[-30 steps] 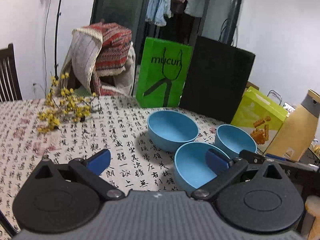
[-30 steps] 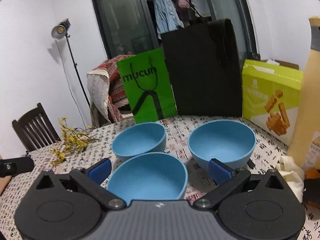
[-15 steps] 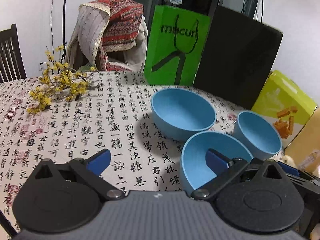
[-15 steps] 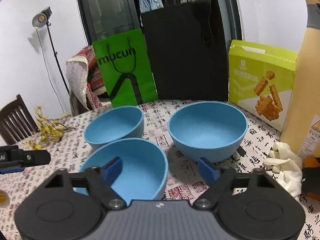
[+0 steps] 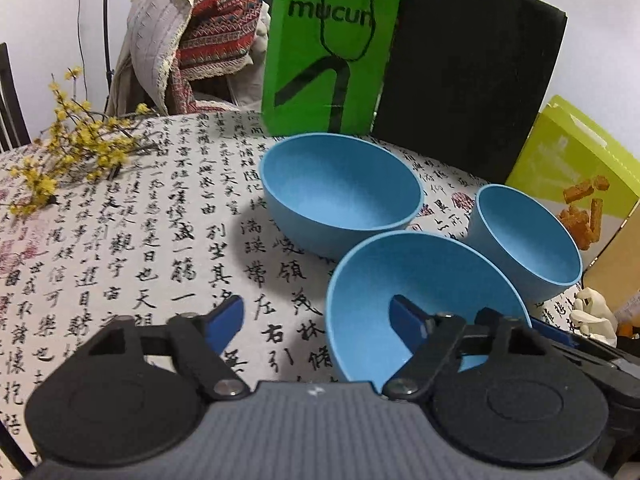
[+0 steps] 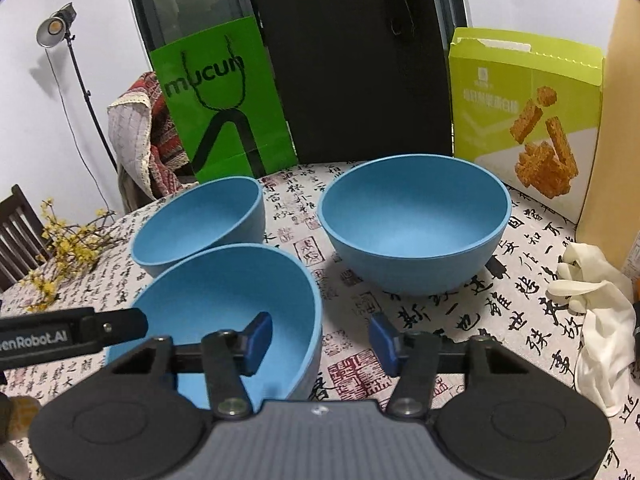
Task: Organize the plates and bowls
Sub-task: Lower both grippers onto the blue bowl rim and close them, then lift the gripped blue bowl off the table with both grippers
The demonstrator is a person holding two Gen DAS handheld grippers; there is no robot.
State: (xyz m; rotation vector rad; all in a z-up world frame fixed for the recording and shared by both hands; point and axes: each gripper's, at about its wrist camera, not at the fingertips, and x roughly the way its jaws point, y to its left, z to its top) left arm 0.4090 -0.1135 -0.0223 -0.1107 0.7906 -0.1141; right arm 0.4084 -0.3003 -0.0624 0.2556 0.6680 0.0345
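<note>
Here both grippers straddle the rim of the same nearest round matte-blue plastic bowl [image 6: 224,312], from opposite sides. The right gripper [image 6: 320,338] has its left pad inside the bowl and its right pad outside, the bowl's right wall between them; its jaws are closing but the pads do not yet press on the wall. The left gripper [image 5: 316,316] has its right pad inside the bowl and its left pad out over the calligraphy-printed tablecloth [image 5: 132,240], the bowl's left wall between them; its jaws are closing too, with gaps visible on both sides. The right jaws stand narrower, so that hand looks likelier to grip first. This bowl sits at the table's near edge, just in front of the left blue bowl [image 6: 200,220] and beside the right blue bowl [image 6: 416,220]; all three are empty, upright and alike.
</note>
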